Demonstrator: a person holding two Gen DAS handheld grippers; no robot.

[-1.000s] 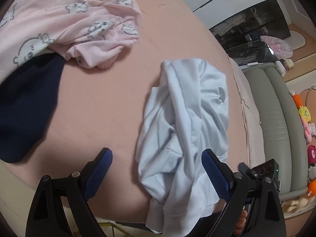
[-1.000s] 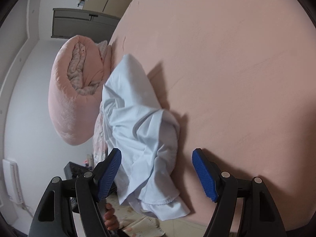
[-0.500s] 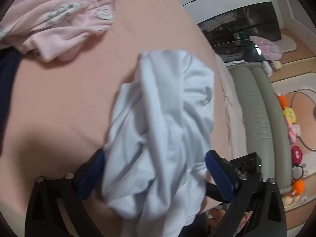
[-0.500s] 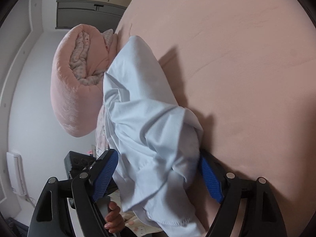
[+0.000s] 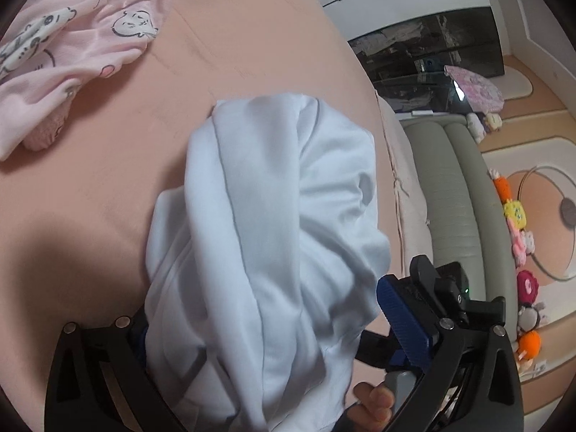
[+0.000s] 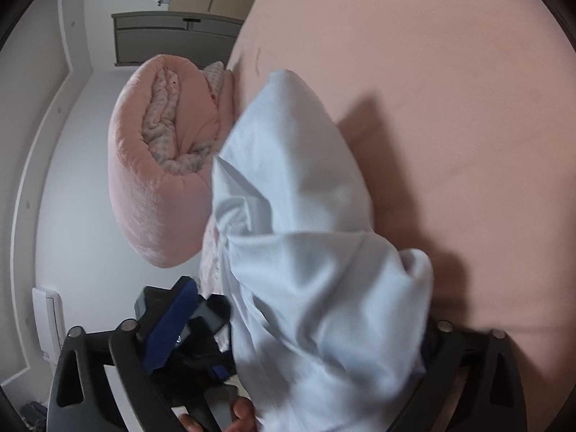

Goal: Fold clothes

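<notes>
A crumpled pale blue garment lies near the edge of the pink bed. My left gripper straddles its near end with jaws wide open. The cloth covers the left finger, and the blue pad of the right finger stands just beside the cloth. In the right wrist view the same garment bulges up between the jaws of my right gripper, which are opening. Its left pad is clear of the cloth; its right finger is buried under a fold.
A pink cartoon-print garment lies at the far left of the bed. A rolled pink blanket sits beyond the bed's edge. A grey padded bench and plush toys are on the floor at the right. A person's fingers show below.
Both grippers have pushed forward onto the pale blue garment, so it now fills the gap between each pair of jaws. The jaws have widened. The navy cloth has left the left wrist view.
</notes>
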